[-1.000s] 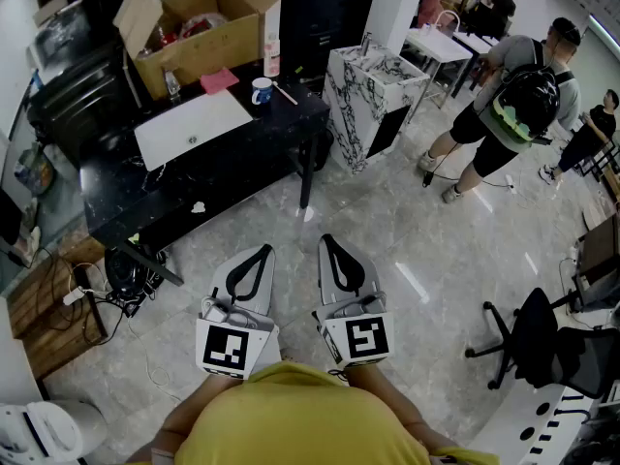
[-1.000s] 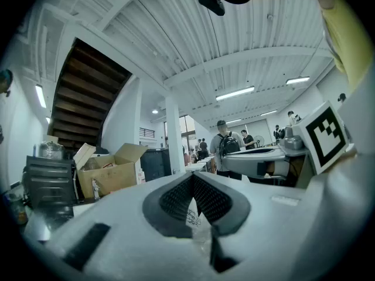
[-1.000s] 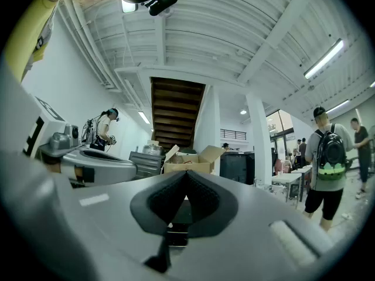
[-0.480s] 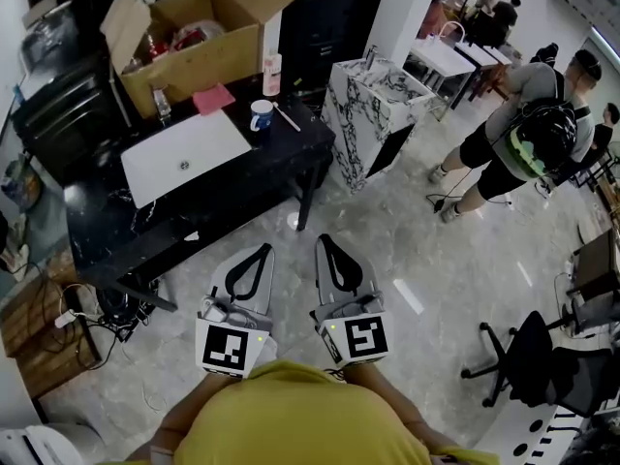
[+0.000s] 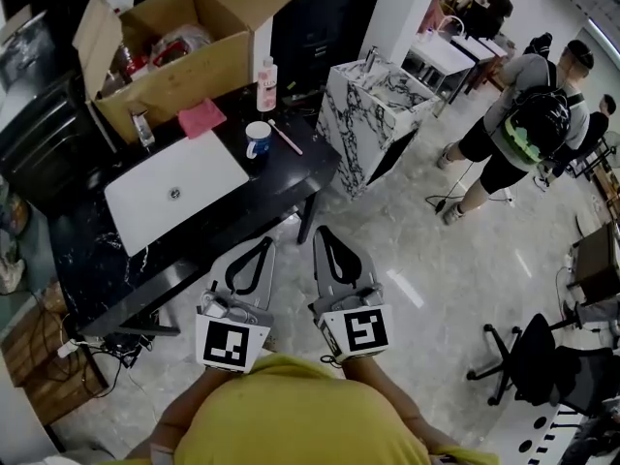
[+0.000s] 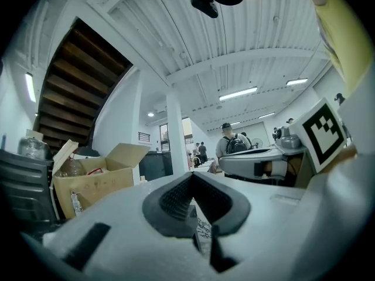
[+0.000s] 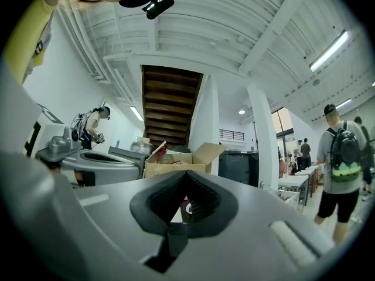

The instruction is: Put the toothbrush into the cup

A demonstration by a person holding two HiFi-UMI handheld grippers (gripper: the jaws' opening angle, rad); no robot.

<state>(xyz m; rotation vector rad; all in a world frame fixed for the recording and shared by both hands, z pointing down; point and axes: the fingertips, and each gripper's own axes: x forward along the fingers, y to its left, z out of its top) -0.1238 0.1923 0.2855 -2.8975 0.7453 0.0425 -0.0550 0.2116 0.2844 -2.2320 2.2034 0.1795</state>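
A white cup with a blue band [image 5: 258, 138] stands on the black table [image 5: 287, 180], near its right end. The toothbrush [image 5: 285, 137] lies flat on the table just right of the cup. My left gripper [image 5: 262, 245] and right gripper [image 5: 326, 232] are held side by side, level, over the floor at the table's near edge, well short of the cup. Both have their jaws closed tip to tip with nothing between them. In the left gripper view the left gripper [image 6: 190, 177] points toward the table and box; the right gripper [image 7: 186, 174] does the same.
A white basin-like board [image 5: 176, 190] lies on the table left of the cup, with a pink cloth [image 5: 201, 117], a bottle [image 5: 266, 70] and an open cardboard box [image 5: 184, 51] behind. A marble-patterned stand [image 5: 373, 105] is right of the table. A person with a backpack [image 5: 528, 114] and an office chair [image 5: 542, 352] are at right.
The table, cup and box have come closer and lower in the head view as both grippers advanced toward them together. Both grippers stayed shut and side by side.
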